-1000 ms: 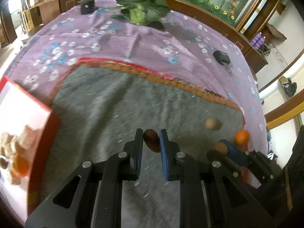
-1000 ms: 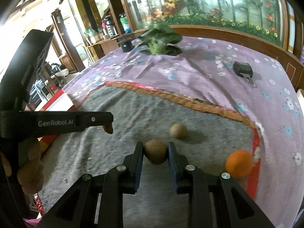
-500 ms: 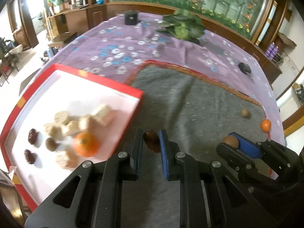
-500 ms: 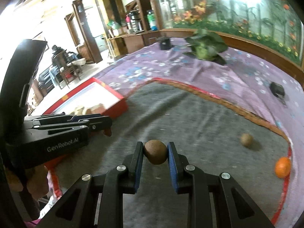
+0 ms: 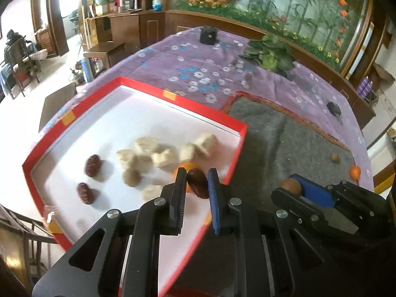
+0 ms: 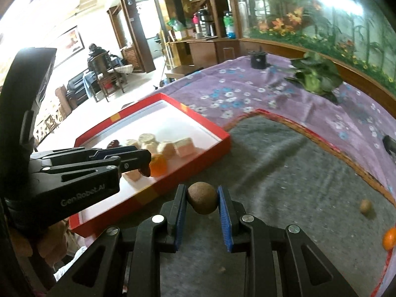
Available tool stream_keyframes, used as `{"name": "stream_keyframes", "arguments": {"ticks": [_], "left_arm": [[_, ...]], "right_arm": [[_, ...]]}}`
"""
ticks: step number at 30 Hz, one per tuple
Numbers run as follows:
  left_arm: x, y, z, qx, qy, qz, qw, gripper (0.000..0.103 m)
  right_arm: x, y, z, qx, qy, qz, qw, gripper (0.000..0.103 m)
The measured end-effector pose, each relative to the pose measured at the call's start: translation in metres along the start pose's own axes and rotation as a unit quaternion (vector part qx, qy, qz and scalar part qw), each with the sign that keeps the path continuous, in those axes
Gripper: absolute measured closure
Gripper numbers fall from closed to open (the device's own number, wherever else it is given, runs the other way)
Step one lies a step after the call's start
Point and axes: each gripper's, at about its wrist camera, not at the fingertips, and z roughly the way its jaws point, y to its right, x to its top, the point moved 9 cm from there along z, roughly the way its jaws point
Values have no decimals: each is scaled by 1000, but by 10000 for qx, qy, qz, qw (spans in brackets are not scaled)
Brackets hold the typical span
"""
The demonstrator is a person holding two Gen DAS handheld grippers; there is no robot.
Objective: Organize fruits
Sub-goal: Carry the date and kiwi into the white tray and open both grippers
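Over red box (image 5: 237,133), left claw (image 5: 196,182)

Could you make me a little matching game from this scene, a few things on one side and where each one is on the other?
Things:
1. dark red date
2. round brown fruit
3. loose orange
4. leafy green vegetable

Places:
A. on the purple flowered cloth
B. between the fingers of the left gripper
C. at the grey mat's red edge
D. between the fingers of the right gripper

Pairs: 1-B, 2-D, 3-C, 4-A
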Motion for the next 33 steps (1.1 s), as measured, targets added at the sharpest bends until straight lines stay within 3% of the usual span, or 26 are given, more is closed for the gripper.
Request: {"name": "stream_keyframes", "arguments": {"ticks": [7,12,18,25,30,33], "left_arm": [[-9,-37,1,-498,-474,-580,9959,87],[-14,-55,4,-534,-636,-820,9932,87],[-20,-68,3,-336,-610,-775,9946,87],[-23,-86,2,258,-389,-603,9971,86],[-25,-91,7,460,-373,-606,9964,86],[-25,-93,8,623,-320,-558,9960,77]], "right_arm": [[10,-27,13,189,-69,-188,9996,79],[15,-48,25,365,-149,-363,9986,79],[17,-70,42,508,-303,-573,9966,79],[11,-86,62,627,-520,-739,9939,79],[4,-87,71,637,-579,-747,9935,79],[4,-87,69,691,-532,-716,9936,77]]}}
